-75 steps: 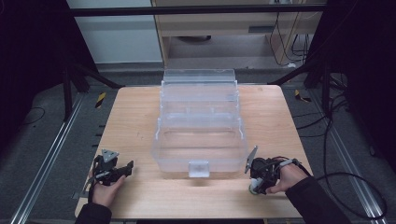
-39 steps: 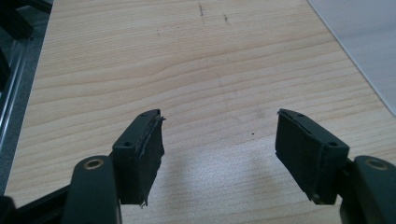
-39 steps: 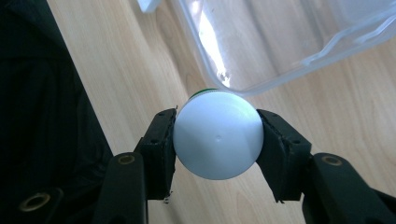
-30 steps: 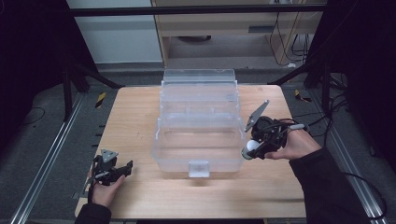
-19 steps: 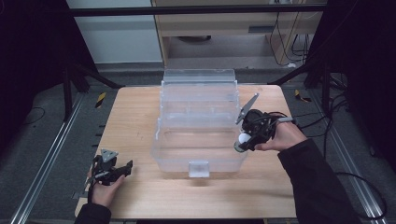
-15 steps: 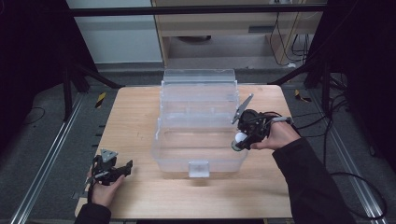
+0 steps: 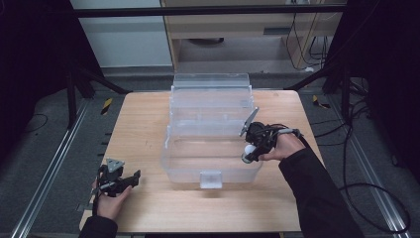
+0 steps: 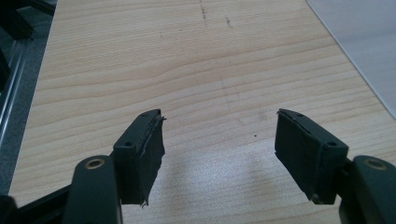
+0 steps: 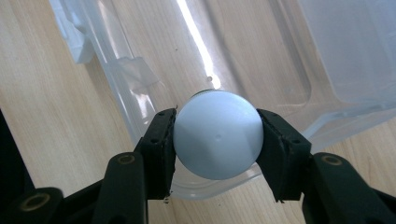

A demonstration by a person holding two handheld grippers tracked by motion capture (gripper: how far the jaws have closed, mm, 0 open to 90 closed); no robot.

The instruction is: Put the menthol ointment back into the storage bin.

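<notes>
Right gripper (image 9: 215, 140) is clamping a white bulb (image 9: 217, 134) by its round dome, probably so it's going base-first into the clear plastic box (image 7: 188, 171). Its own view is showing that pinch over the rim; the high view is showing the left gripper (image 7: 130, 178) idling with jaws apart over the table (image 7: 143, 124).

Pale wood-grain table (image 7: 143, 124), matt, lightly scuffed. Clear glossy plastic box (image 7: 210, 173), smooth-walled. White ball (image 9: 217, 134), smooth, matt. Black matt gripper pads (image 8: 149, 147), rubbery, edges frayed.
</notes>
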